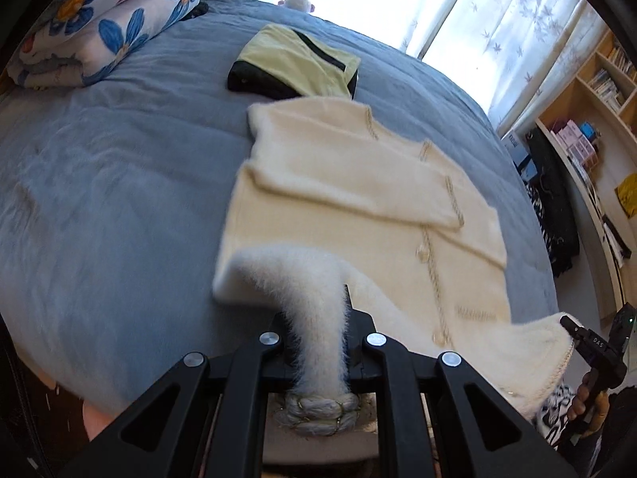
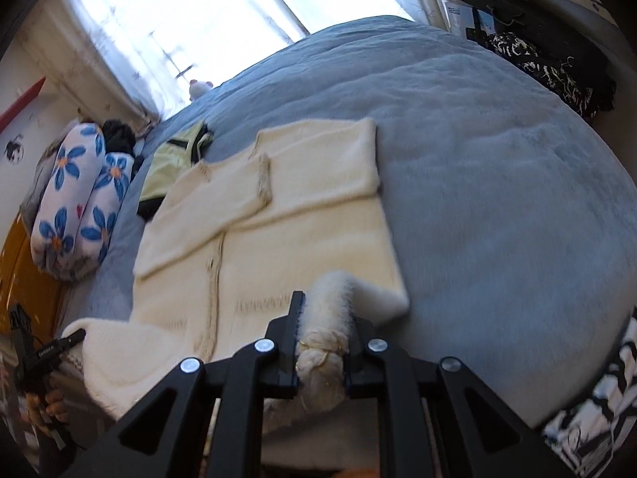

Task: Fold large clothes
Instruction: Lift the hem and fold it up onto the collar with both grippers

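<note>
A big bed (image 1: 119, 151) with a soft blue cover fills most of both views. Behind its far side a bright window with thin white curtains (image 1: 497, 20) lets in light. On the right in the left wrist view, wooden shelves (image 1: 597, 111) hold books and boxes.

A rolled blanket with blue flowers (image 1: 111, 28) lies at the far left of the bed. A small white plush toy (image 1: 296, 1) sits at the far edge by the window.

The cream fluffy cardigan (image 1: 358, 183) lies flat in the middle of the bed, front side up, with both sleeves folded across its chest. Its bottom edge is at the near side of the bed and is lifted off the cover at both corners. A folded yellow and black garment (image 1: 294, 63) lies just past the cardigan's far end.

The left tool (image 1: 318, 342) is closed tight on the near left corner of the cardigan's bottom edge, and the braided trim bunches up between its fingers. The right tool (image 2: 322, 342) pinches the near right corner the same way. A hand (image 1: 593, 406) holds the right tool's handle, seen at the right edge of the left wrist view.
</note>
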The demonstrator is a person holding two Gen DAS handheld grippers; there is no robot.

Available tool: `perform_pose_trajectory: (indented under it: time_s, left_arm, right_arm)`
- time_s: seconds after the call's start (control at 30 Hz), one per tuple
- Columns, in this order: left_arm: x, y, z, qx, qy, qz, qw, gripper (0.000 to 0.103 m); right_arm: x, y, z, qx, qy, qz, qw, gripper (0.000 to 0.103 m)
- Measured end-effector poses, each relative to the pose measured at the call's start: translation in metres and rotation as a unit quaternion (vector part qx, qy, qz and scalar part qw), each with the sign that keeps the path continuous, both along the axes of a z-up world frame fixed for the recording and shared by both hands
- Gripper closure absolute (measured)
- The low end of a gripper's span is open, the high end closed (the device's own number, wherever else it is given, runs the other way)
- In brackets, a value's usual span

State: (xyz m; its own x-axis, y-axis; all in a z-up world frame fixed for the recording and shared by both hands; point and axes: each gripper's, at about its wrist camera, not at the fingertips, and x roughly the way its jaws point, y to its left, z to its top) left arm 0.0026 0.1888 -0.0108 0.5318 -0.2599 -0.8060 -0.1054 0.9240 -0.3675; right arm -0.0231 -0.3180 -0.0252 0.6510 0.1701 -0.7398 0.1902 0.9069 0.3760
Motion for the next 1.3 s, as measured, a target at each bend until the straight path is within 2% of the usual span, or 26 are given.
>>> perform_pose_trajectory:
  time_s: [0.17, 0.33, 0.47, 0.57, 0.7, 0.77, 0.83, 0.87, 0.9, 0.97, 1.0, 1.07, 1.1, 1.13, 1.17, 1.23, 1.3]
  left_arm:
    - [0.078, 0.004, -0.008, -0.013, -0.004, 0.013, 0.9998, 0.093]
    - [0.157, 0.011, -0.03, -0.026, 0.013, 0.032, 0.9991, 0.093]
    - [0.21, 0.012, -0.043, -0.02, 0.019, 0.049, 0.9984, 0.092]
    - [0.246, 0.014, -0.054, -0.025, 0.023, 0.053, 0.998, 0.088]
    - [0.288, 0.023, -0.089, -0.052, 0.098, 0.072, 0.9912, 0.081]
    - [0.301, 0.028, -0.104, -0.063, 0.129, 0.075, 0.9868, 0.08]
    - [0.307, 0.03, -0.112, -0.069, 0.142, 0.069, 0.985, 0.079]
    - [0.309, 0.031, -0.114, -0.072, 0.144, 0.06, 0.9851, 0.075]
    - [0.31, 0.031, -0.114, -0.08, 0.145, 0.053, 0.9848, 0.072]
    - [0.312, 0.034, -0.112, -0.1, 0.141, 0.042, 0.984, 0.064]
    - [0.313, 0.035, -0.108, -0.105, 0.134, 0.04, 0.9846, 0.062]
    - [0.314, 0.037, -0.096, -0.11, 0.105, 0.033, 0.9878, 0.044]
    - [0.314, 0.038, -0.089, -0.107, 0.09, 0.034, 0.9896, 0.039]
    - [0.313, 0.039, -0.08, -0.093, 0.068, 0.038, 0.9926, 0.026]
    - [0.311, 0.039, -0.072, -0.073, 0.051, 0.04, 0.9953, 0.017]
    - [0.311, 0.038, -0.063, -0.039, 0.029, 0.029, 0.9984, 0.017]
    - [0.314, 0.033, -0.066, -0.009, 0.032, 0.006, 0.9994, 0.017]
  right_arm:
    - [0.064, -0.014, -0.005, 0.018, 0.001, -0.023, 1.0, 0.089]
    - [0.137, -0.018, -0.021, 0.006, 0.024, -0.032, 0.999, 0.089]
    - [0.189, -0.024, -0.023, -0.003, 0.023, -0.043, 0.999, 0.089]
    - [0.231, -0.03, -0.03, 0.012, 0.022, -0.047, 0.999, 0.087]
    - [0.279, -0.035, -0.057, 0.037, 0.062, -0.05, 0.996, 0.072]
    - [0.288, -0.039, -0.064, 0.049, 0.058, -0.05, 0.996, 0.06]
    - [0.29, -0.045, -0.065, 0.074, 0.042, -0.045, 0.995, 0.05]
    - [0.289, -0.05, -0.066, 0.097, 0.033, -0.039, 0.994, 0.047]
    - [0.287, -0.056, -0.067, 0.119, 0.027, -0.034, 0.992, 0.039]
    - [0.284, -0.061, -0.066, 0.133, 0.018, -0.024, 0.991, 0.036]
    - [0.282, -0.063, -0.065, 0.125, 0.019, -0.022, 0.992, 0.035]
    - [0.281, -0.063, -0.065, 0.101, 0.024, -0.013, 0.994, 0.035]
    - [0.281, -0.062, -0.066, 0.085, 0.028, -0.006, 0.996, 0.035]
    - [0.281, -0.06, -0.067, 0.07, 0.031, -0.001, 0.997, 0.035]
    - [0.282, -0.058, -0.069, 0.053, 0.037, 0.005, 0.998, 0.035]
    - [0.285, -0.056, -0.073, 0.034, 0.044, 0.014, 0.998, 0.035]
    - [0.293, -0.053, -0.078, 0.018, 0.049, 0.024, 0.998, 0.035]
